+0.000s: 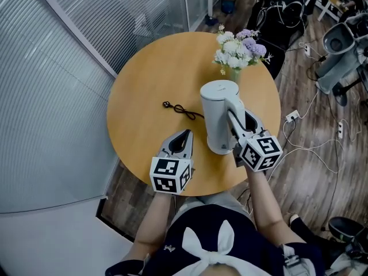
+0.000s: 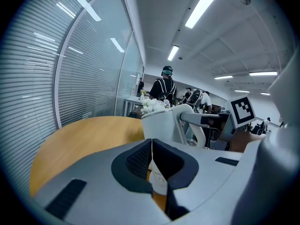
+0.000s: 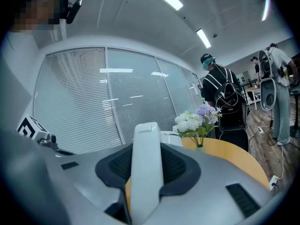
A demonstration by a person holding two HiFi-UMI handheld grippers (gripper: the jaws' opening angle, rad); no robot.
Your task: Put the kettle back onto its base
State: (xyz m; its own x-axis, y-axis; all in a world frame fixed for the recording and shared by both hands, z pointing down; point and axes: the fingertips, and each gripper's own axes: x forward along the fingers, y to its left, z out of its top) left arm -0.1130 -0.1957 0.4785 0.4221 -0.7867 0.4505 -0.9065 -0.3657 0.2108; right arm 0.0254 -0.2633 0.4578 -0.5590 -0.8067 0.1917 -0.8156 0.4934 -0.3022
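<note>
The right gripper has its jaws clamped on the white handle of the kettle; the handle fills the gap between the dark pads. The left gripper has its jaws brought together at the tips, and nothing is held by them.

Only in the head view is the whole kettle seen. It stands upright on the round wooden bench, toward the near right edge, with the right gripper at its handle side. Whether its foot is seated on the base cannot be told there. The left gripper is seen just beside the kettle's left, over the near rim, apart from it. In the left gripper view the kettle is met side-on, with the other gripper's marker cube beyond it. In the right gripper view the kettle's body is mostly hidden behind its own handle.

One kettle, one black cord with a plug, one vase of flowers and two grippers are counted. The cord runs from the bench's middle to the kettle's foot. The flowers stand at the far edge, behind the kettle.

Bare wood lies open across the bench's left half. A blinded glass wall curves close round that side.
</note>
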